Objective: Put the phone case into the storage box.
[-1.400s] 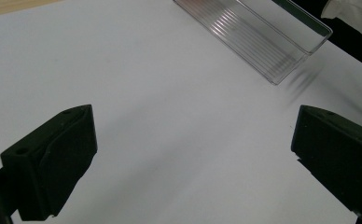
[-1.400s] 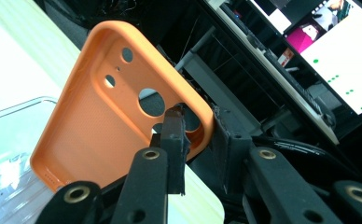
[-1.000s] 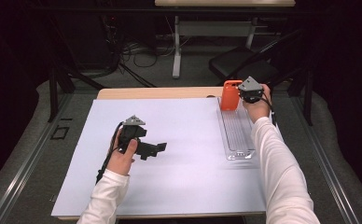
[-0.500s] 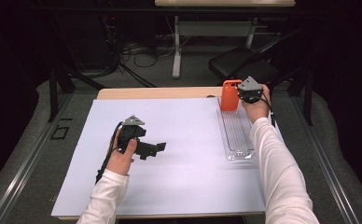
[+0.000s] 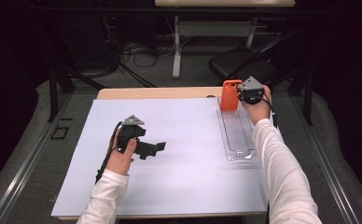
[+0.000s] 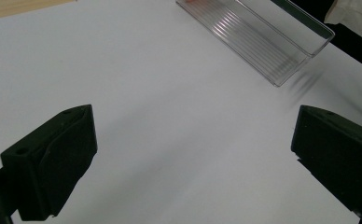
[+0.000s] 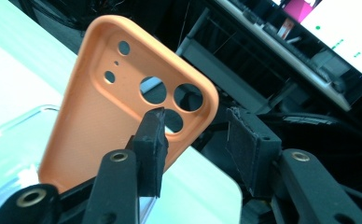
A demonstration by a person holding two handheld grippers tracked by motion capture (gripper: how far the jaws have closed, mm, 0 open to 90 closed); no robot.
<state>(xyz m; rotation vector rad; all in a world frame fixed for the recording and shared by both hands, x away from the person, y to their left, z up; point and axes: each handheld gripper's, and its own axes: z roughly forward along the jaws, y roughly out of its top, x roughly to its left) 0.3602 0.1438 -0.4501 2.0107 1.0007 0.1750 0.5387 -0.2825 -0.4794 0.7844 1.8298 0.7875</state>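
The right gripper [image 7: 193, 135], jaws just opened partway, has let go of the orange phone case [image 7: 123, 112], leaving it propped upright at the clear tray's [image 5: 237, 135] far end, while the left gripper [image 5: 158, 147] idles wide open, well apart.

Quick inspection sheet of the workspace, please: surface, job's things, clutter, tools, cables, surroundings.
Surface: white sheet over a wooden table.
Job's things: orange phone case upright at the far end of the clear tray; the tray holds nothing else.
Clutter: nothing seen.
Tools: left tool open over the sheet, nothing between its jaws. Right tool at the case, jaws just been opening, one pad in front of the case's inner face, the other clear of its edge; no grip.
Cables: one trails from the left tool; more on the floor behind.
Surroundings: dark chair, table legs.
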